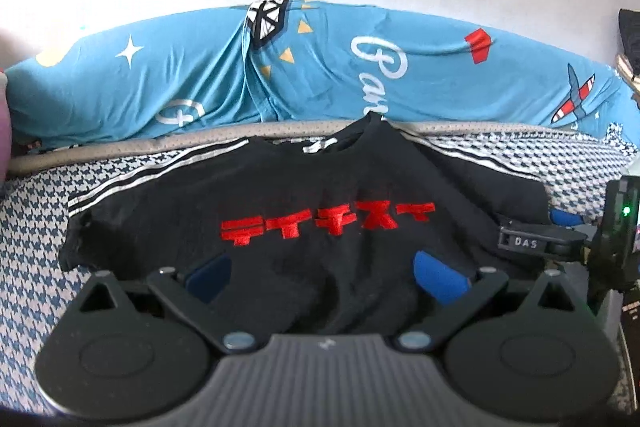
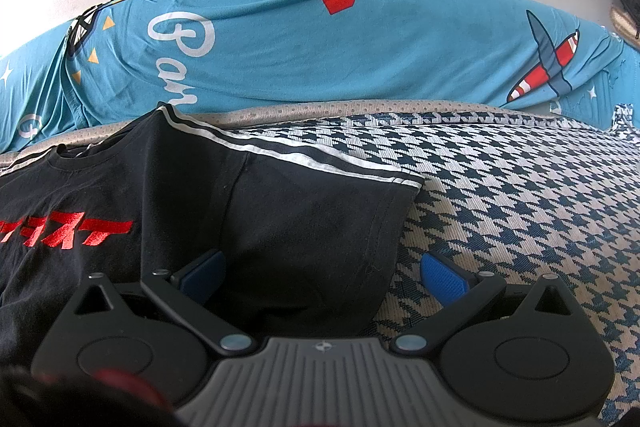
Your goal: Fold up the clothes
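1. The black shirt point(image 1: 320, 211) lies spread flat, front up, on the checked cover point(image 2: 520, 211), its collar toward the blue quilt point(image 1: 400, 75) at the far edge
2. Risk: the right sleeve point(image 2: 320, 203) has a loose hem and lies in several layers, so a pinch there could catch only the top layer and leave the fold crooked
3. Risk: a pad could also snag the checked cover under the sleeve edge and drag it up with the shirt
4. Risk: if the two sides lift unevenly, the red lettering point(image 1: 328, 225) would bunch into a crease
5. The left gripper point(image 1: 320, 275) is spread wide over the lower middle of the shirt, holding nothing; whether its pads touch the cloth is not clear
6. The right gripper point(image 2: 320, 277) is also spread wide and empty, straddling the sleeve's outer edge: one pad over black cloth, the other over the cover
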`<state>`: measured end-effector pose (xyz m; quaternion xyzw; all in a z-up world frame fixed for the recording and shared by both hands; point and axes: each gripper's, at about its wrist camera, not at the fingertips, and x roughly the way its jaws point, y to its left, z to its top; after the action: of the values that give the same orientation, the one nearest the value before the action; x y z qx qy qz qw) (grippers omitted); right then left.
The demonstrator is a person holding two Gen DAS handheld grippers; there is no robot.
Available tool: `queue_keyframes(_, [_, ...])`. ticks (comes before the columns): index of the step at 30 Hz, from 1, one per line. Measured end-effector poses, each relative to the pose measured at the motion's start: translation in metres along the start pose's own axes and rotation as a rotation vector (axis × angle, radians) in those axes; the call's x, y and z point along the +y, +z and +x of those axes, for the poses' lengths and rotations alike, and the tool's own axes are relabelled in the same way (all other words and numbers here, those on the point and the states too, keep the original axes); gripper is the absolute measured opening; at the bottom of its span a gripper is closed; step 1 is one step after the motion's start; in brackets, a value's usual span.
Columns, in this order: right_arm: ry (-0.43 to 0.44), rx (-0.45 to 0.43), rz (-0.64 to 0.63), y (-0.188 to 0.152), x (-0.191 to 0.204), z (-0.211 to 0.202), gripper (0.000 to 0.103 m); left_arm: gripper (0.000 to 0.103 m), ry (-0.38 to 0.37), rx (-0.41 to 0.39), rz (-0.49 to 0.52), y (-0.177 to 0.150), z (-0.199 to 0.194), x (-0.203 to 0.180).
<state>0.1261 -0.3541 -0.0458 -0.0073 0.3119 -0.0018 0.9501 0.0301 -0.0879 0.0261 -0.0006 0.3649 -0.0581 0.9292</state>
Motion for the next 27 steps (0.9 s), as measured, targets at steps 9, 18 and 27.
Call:
queue_keyframes(9, [0.000, 0.000, 0.000, 0.000, 0.000, 0.000, 0.103, 0.102, -0.008, -0.003, 0.006, 0.000, 0.001, -0.006])
queue_keyframes(18, [0.000, -0.001, 0.001, 0.000, 0.000, 0.000, 0.103, 0.102, -0.002, -0.007, 0.049, -0.003, 0.000, -0.015])
queue_keyframes(27, [0.000, -0.001, 0.001, 0.000, 0.000, 0.000, 0.103, 0.102, -0.008, 0.000, 0.057, -0.004, 0.001, -0.020])
